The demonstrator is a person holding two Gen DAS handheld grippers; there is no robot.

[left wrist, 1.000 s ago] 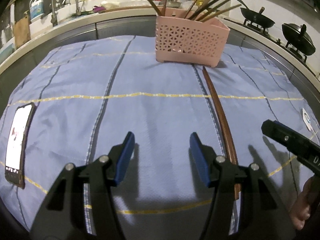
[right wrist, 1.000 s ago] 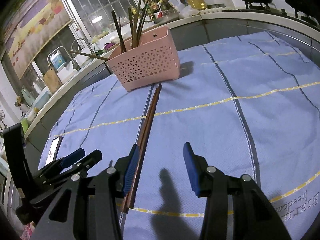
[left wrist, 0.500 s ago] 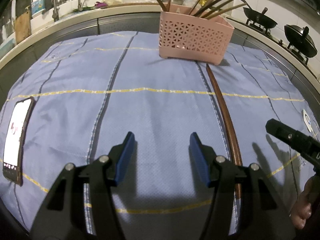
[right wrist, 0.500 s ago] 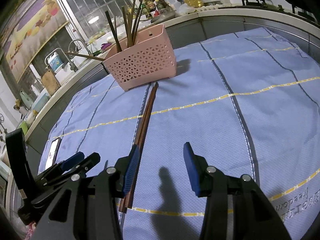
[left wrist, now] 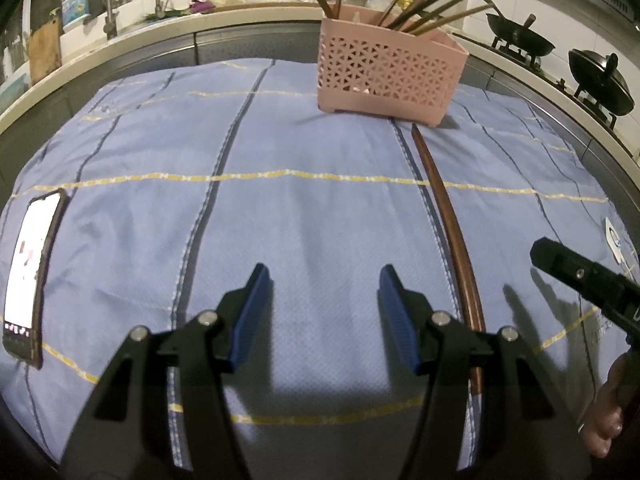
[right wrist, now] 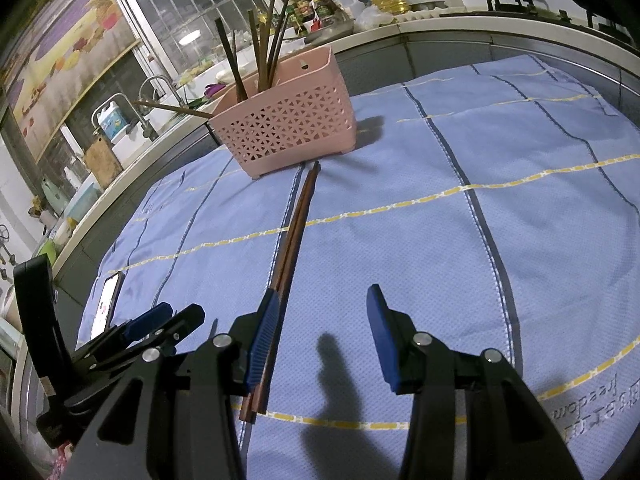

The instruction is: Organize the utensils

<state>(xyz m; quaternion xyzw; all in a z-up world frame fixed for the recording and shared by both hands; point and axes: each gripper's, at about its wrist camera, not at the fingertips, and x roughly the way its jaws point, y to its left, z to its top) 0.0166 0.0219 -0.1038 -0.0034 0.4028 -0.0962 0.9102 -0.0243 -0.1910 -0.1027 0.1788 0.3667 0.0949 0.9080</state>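
both tongs nearer the pink basket than before

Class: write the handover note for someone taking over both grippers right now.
Left gripper: open, empty, over the cloth.
Right gripper: open, empty; its left finger is beside the near end of the chopsticks.
The chopsticks lie as a pair on the cloth, pointing at the basket.
Done: several utensils already stand in the basket.
Left: pick up the pair and put it in the basket.
A phone lies at the cloth's left edge.
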